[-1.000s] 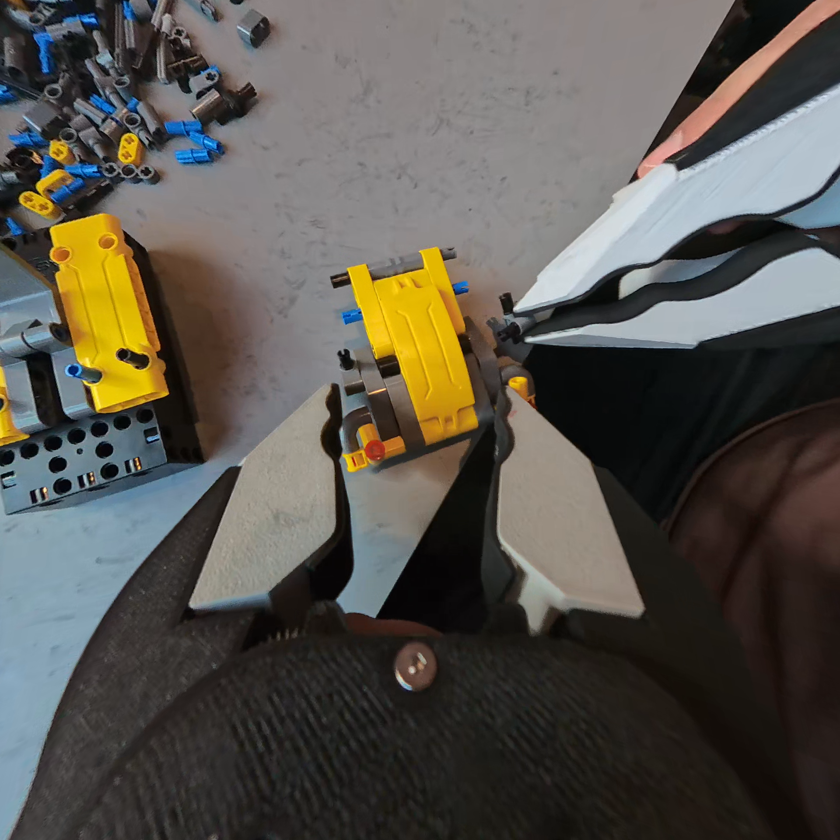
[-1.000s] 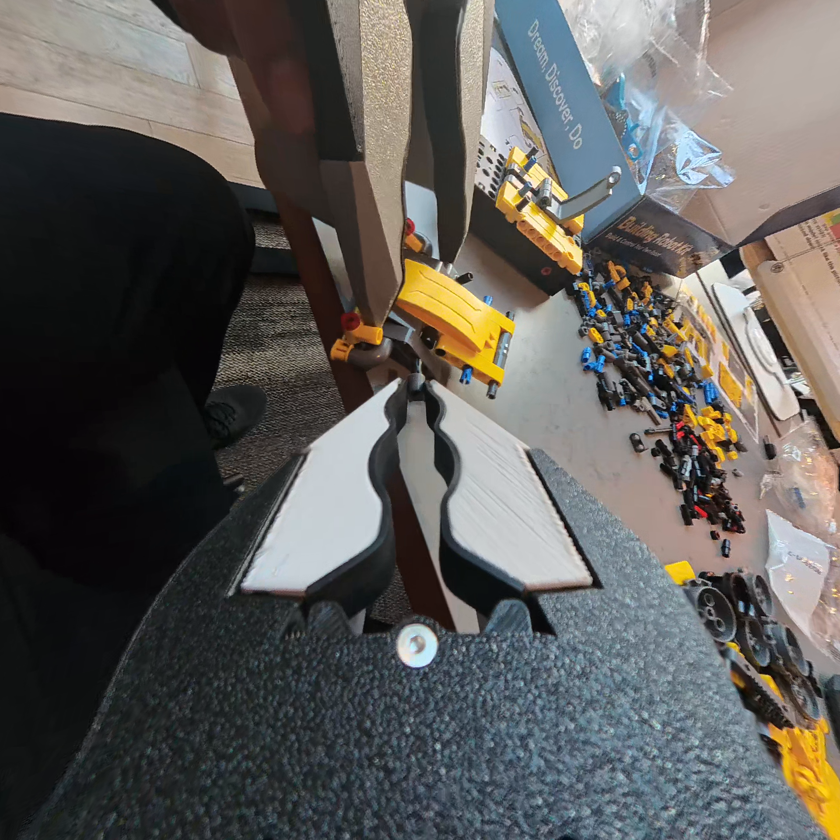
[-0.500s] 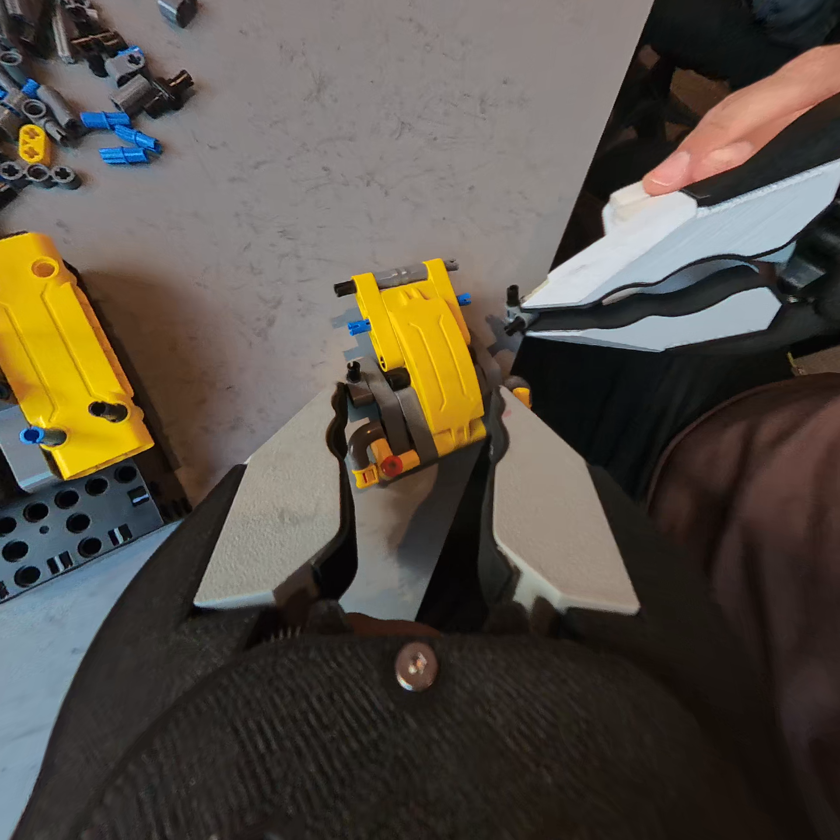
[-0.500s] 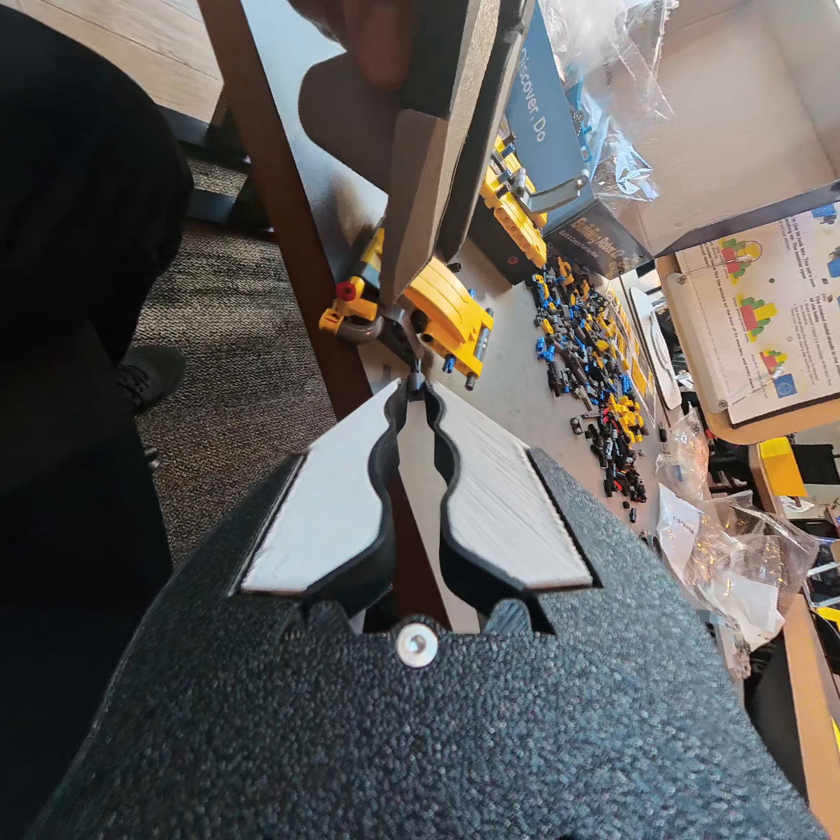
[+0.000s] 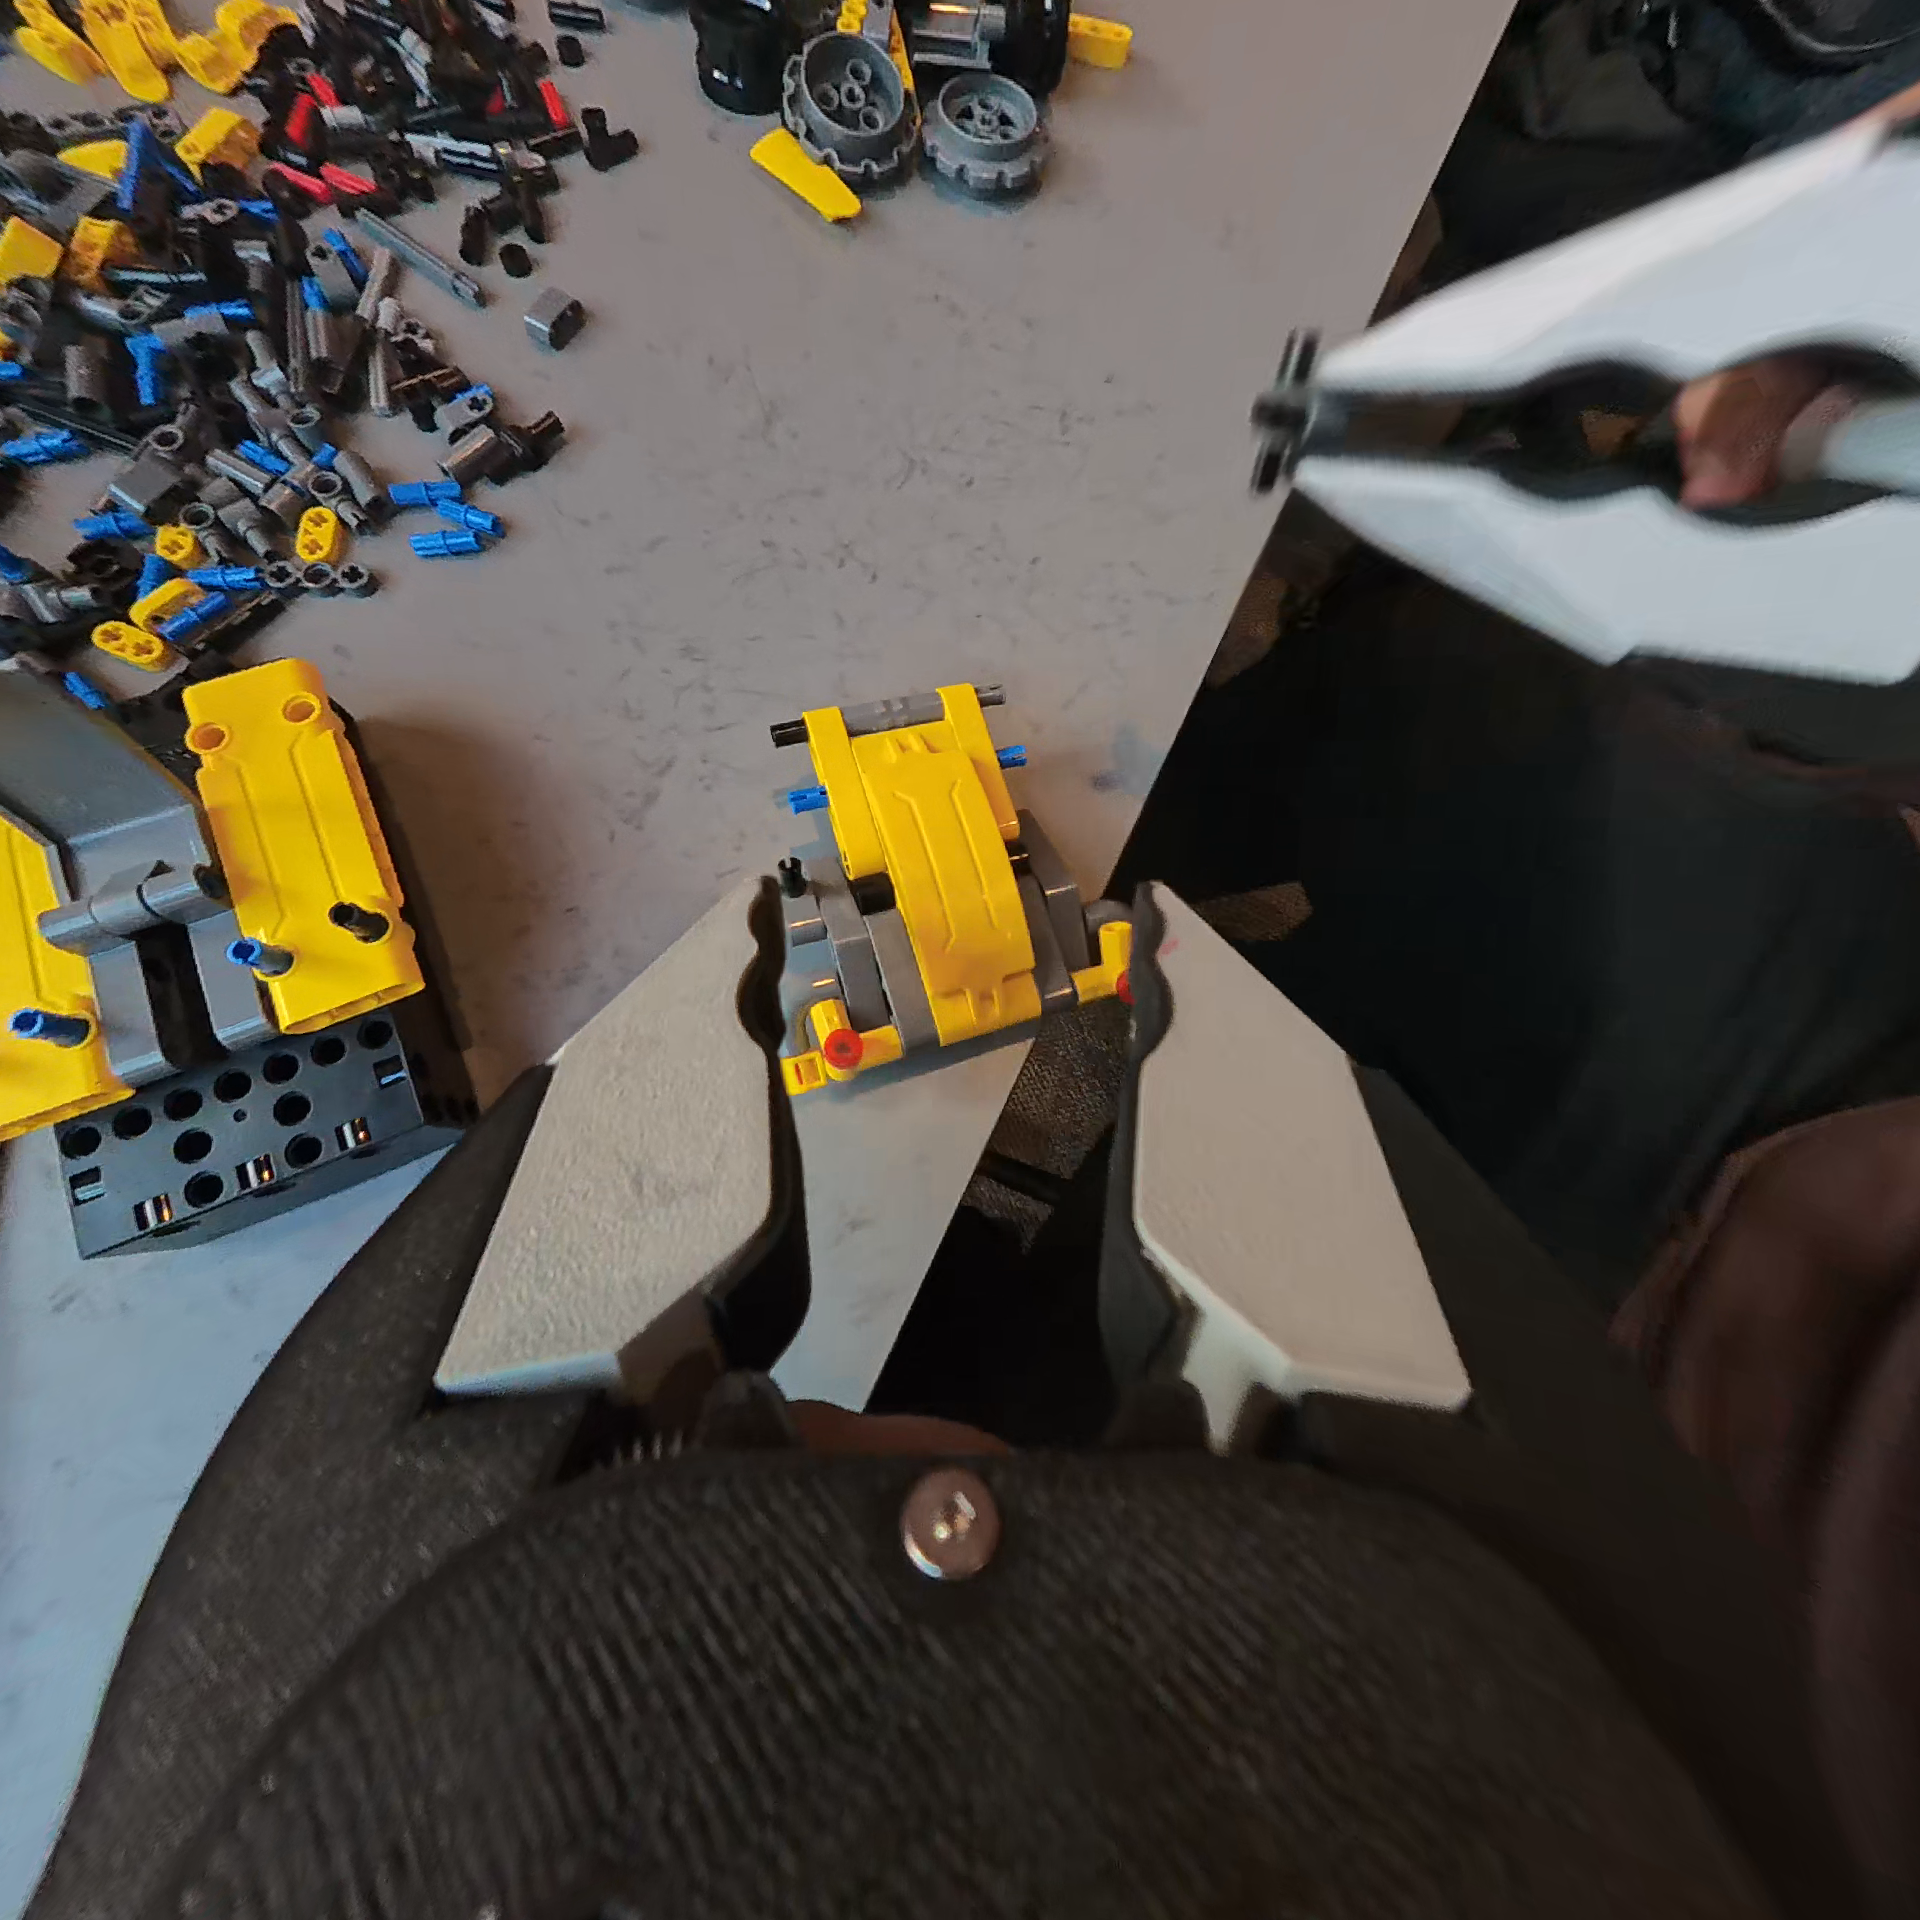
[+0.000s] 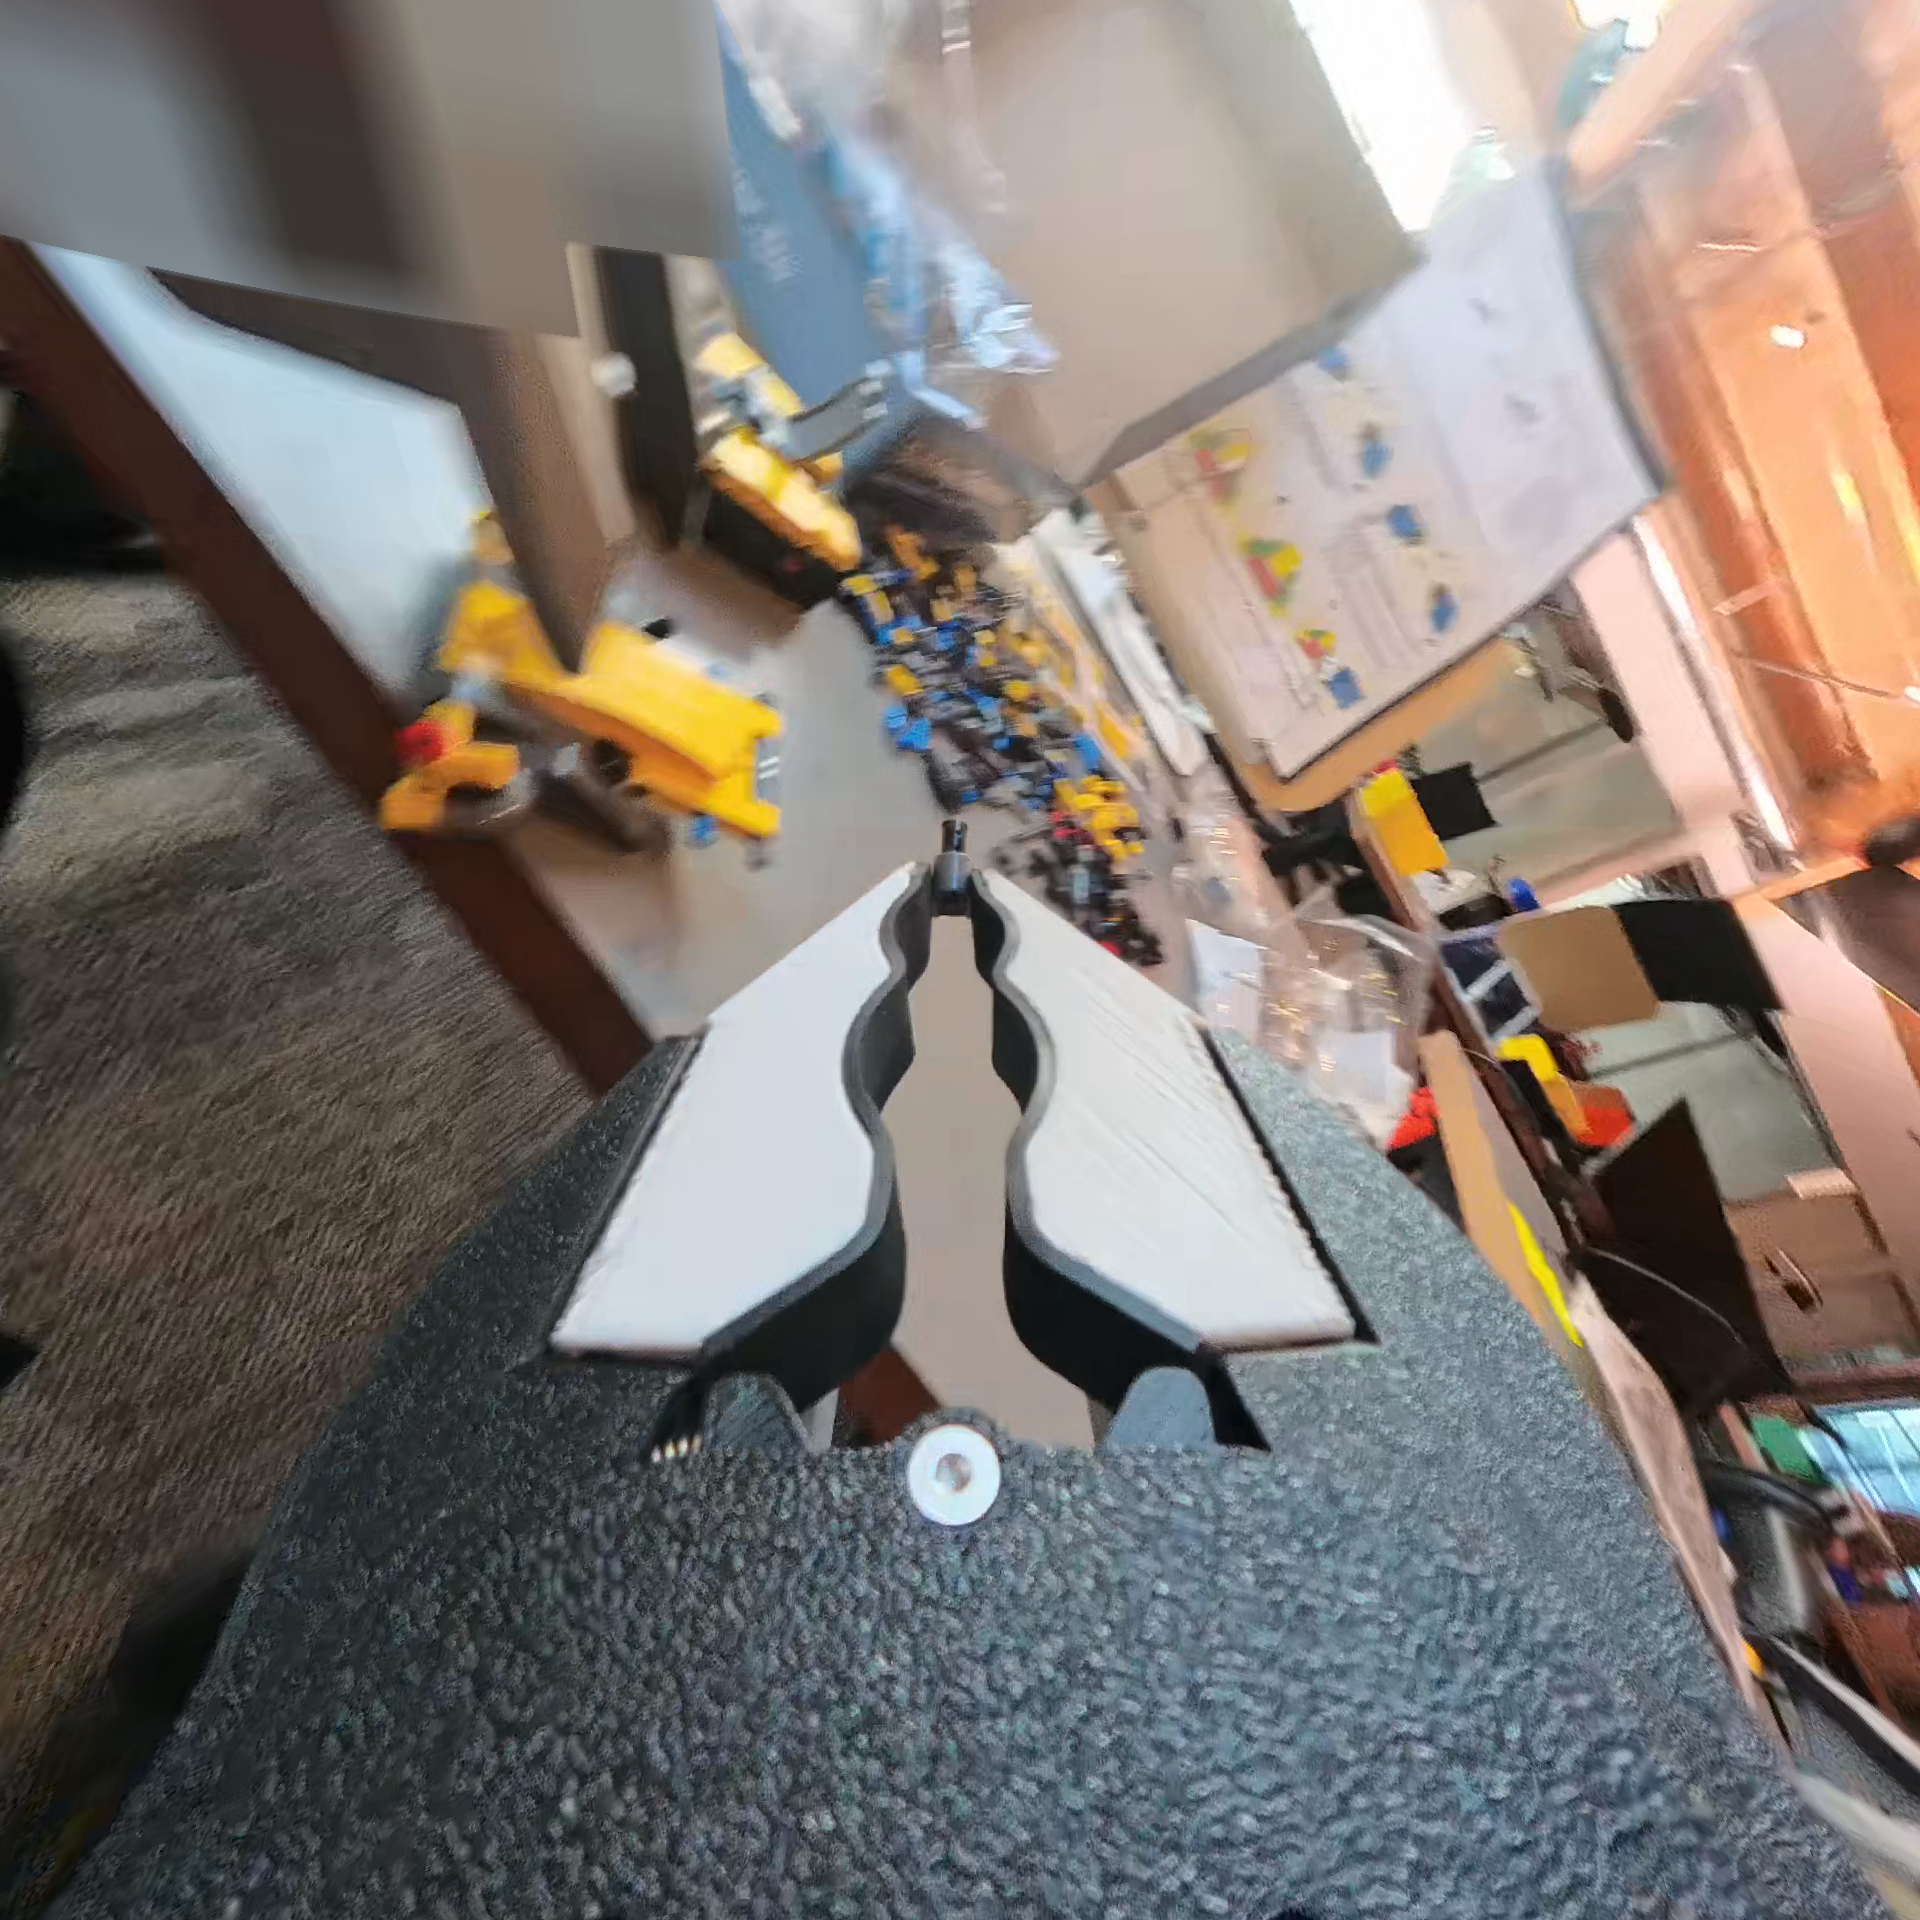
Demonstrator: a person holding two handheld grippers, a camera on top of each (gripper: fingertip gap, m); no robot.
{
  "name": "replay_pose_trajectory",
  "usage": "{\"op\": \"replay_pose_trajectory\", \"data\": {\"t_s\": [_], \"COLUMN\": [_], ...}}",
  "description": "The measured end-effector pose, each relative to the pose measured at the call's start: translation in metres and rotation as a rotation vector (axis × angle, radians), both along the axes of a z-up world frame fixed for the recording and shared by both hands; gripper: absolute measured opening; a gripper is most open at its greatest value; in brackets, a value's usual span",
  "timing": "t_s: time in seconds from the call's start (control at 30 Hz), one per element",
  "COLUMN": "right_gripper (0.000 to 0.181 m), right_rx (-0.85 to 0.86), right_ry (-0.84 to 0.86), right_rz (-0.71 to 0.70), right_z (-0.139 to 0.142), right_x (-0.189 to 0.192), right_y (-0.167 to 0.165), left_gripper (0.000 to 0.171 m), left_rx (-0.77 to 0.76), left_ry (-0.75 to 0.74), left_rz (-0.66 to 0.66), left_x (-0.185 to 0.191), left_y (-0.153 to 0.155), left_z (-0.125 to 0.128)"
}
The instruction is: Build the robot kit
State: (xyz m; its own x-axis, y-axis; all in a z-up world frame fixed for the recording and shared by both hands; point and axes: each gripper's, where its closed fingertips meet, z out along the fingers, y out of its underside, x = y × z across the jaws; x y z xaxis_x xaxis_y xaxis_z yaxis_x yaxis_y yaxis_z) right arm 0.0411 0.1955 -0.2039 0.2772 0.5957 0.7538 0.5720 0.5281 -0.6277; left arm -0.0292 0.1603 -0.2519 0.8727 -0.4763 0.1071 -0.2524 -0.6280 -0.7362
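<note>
Gripping the small yellow-and-grey brick assembly at the grey surface edge, my left tongs stay partly closed. My right tongs pinch a tiny black connector pin, nearly shut.

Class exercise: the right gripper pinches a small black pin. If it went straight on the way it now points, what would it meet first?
Probably the grey tabletop just past the black pin in the right gripper, near the pile of loose pieces. The picture is blurred, so depth is uncertain.

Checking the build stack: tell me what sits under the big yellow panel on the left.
The yellow panel lies on a black block with round holes, beside a grey piece. The block's top under the panel is covered, so the joint cannot be seen.
</note>
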Motion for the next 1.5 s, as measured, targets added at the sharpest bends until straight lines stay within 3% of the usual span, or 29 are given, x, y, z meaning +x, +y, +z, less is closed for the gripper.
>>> {"op": "replay_pose_trajectory", "data": {"t_s": [0.1, 0.17, 0.23, 0.37, 0.5, 0.6, 0.83, 0.93, 1.1, 1.23, 1.4, 1.5], "right_gripper": [0.003, 0.003, 0.003, 0.003, 0.003, 0.003, 0.003, 0.003, 0.0, 0.003, 0.003, 0.003], "right_rx": [-0.008, -0.05, -0.096, -0.09, -0.023, -0.018, -0.032, -0.043, -0.046, -0.046, -0.033, -0.018], "right_ry": [0.071, 0.091, 0.12, 0.141, 0.112, 0.112, 0.141, 0.138, 0.156, 0.16, 0.148, 0.135], "right_rz": [-0.007, 0.035, 0.045, -0.063, -0.043, -0.052, -0.045, -0.044, -0.049, -0.045, -0.046, -0.056], "right_z": [0.029, 0.027, 0.01, -0.036, -0.062, -0.076, -0.076, -0.079, -0.073, -0.07, -0.074, -0.073], "right_x": [-0.002, -0.002, 0.004, 0.017, 0.003, -0.002, -0.007, -0.006, -0.004, -0.005, -0.006, -0.008], "right_y": [0.007, -0.006, -0.022, -0.036, -0.05, -0.054, -0.056, -0.053, -0.045, -0.043, -0.042, -0.04], "left_gripper": [0.066, 0.065, 0.065, 0.068, 0.071, 0.06, 0.061, 0.059, 0.077, 0.075, 0.07, 0.068], "left_rx": [0.035, 0.036, 0.011, -0.017, -0.056, -0.089, -0.154, -0.147, -0.132, -0.104, -0.223, -0.274], "left_ry": [0.023, 0.035, 0.059, 0.108, 0.148, 0.165, 0.183, 0.193, 0.265, 0.276, 0.22, 0.261], "left_rz": [0.014, 0.016, 0.023, -0.006, -0.041, -0.1, -0.216, -0.192, -0.133, -0.098, -0.116, -0.151], "left_x": [-0.001, -0.001, -0.002, 0.0, 0.008, 0.011, 0.013, 0.007, 0.004, 0.002, -0.001, -0.002], "left_y": [-0.001, -0.003, -0.004, -0.002, 0.008, 0.008, 0.013, 0.021, 0.026, 0.033, 0.035, 0.029], "left_z": [0.0, -0.003, -0.011, -0.018, -0.025, -0.025, -0.026, -0.021, -0.024, -0.018, -0.03, -0.036]}}
